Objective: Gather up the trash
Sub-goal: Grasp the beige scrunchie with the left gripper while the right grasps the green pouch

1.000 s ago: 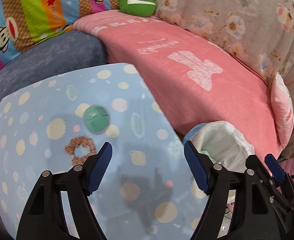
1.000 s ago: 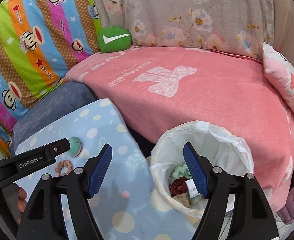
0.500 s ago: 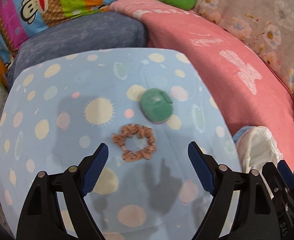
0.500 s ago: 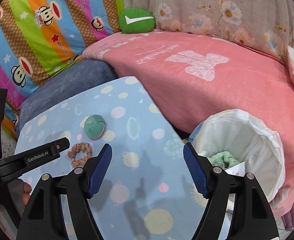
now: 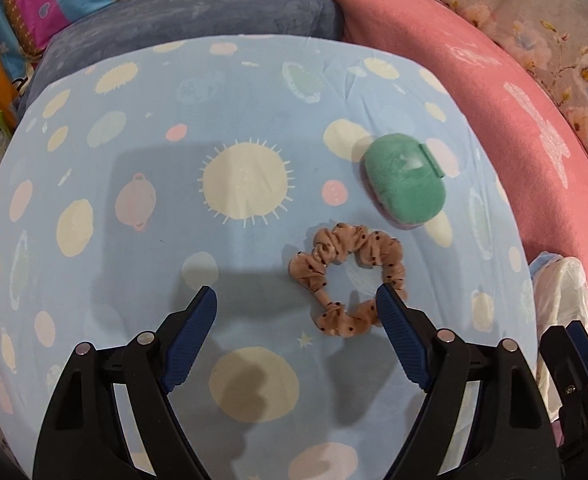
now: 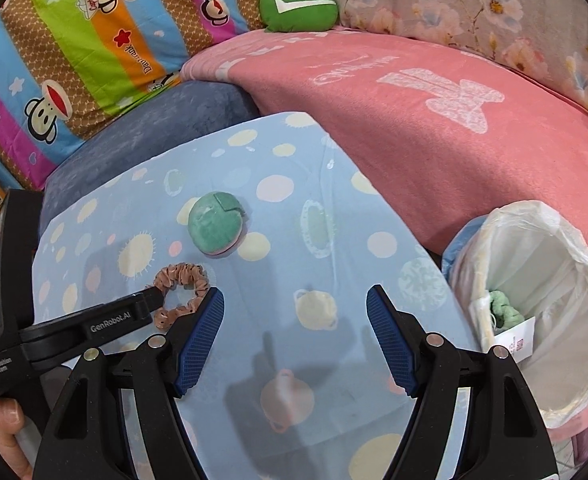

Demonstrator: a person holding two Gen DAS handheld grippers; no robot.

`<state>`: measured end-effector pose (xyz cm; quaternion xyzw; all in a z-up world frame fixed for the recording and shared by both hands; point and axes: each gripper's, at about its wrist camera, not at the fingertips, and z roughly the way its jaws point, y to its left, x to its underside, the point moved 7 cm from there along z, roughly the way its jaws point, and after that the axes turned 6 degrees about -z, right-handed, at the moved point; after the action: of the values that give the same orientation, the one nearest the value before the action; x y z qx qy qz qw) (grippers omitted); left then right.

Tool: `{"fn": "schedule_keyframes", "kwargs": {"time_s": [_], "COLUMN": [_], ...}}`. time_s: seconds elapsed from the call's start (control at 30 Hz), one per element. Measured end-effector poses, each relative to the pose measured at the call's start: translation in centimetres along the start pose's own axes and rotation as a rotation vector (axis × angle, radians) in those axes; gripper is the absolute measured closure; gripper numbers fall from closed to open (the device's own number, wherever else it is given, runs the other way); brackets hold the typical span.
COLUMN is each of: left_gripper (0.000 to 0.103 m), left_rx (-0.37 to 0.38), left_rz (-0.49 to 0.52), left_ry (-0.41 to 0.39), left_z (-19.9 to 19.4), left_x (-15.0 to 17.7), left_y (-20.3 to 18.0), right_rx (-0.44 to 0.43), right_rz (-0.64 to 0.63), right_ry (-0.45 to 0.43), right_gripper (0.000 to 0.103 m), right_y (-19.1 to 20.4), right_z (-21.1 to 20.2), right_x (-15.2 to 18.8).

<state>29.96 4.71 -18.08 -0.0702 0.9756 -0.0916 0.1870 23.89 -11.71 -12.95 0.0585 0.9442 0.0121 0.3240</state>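
Bin (image 6: 533, 308) beside the surface (image 5: 134, 160) already holds scraps. We still have the scrunchie (image 5: 347, 280) and green case (image 5: 403, 182) lying out. Left gripper (image 5: 295, 304) spread wide, empty, its right jaw at the scrunchie's edge. Right gripper (image 6: 295, 308) released, empty. Open room leftward; sofa (image 6: 413, 120) crowds the far edge.

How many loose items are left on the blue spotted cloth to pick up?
2: a tan dotted scrunchie by the left gripper's right finger, and a green pouch just beyond it. The bin already holds others, partly hidden.
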Motion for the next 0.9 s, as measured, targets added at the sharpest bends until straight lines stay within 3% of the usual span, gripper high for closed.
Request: {"fn": "schedule_keyframes", "kwargs": {"time_s": [0.2, 0.3, 0.37, 0.4, 0.53, 0.9], "left_gripper": [0.044, 0.055, 0.075, 0.091, 0.096, 0.096], "left_rx": [0.007, -0.011, -0.016, -0.015, 0.018, -0.006], "left_rz": [0.012, 0.036, 0.054, 0.059, 0.031, -0.013], "left_ry": [0.037, 0.014, 0.007, 0.010, 0.016, -0.064], "left_z": [1.8, 1.8, 1.9, 1.9, 1.7, 0.0], "left_x": [0.1, -0.1, -0.3, -0.4, -1.1, -6.2], "left_y": [0.2, 0.0, -0.2, -0.2, 0.5, 3.8], "right_rx": [-0.013, -0.020, -0.024, -0.026, -0.044, -0.115], "right_rz": [-0.003, -0.009, -0.012, -0.015, -0.027, 0.009], "right_ry": [0.018, 0.026, 0.032, 0.033, 0.044, 0.080], "right_gripper": [0.032, 0.032, 0.032, 0.032, 0.032, 0.039], "right_y": [1.0, 1.6, 2.0, 2.2, 3.1, 5.5], "right_z": [1.7, 2.5, 3.0, 3.3, 4.5, 9.9], "right_x": [-0.4, -0.7, -0.8, -0.9, -1.6, -4.7]}}
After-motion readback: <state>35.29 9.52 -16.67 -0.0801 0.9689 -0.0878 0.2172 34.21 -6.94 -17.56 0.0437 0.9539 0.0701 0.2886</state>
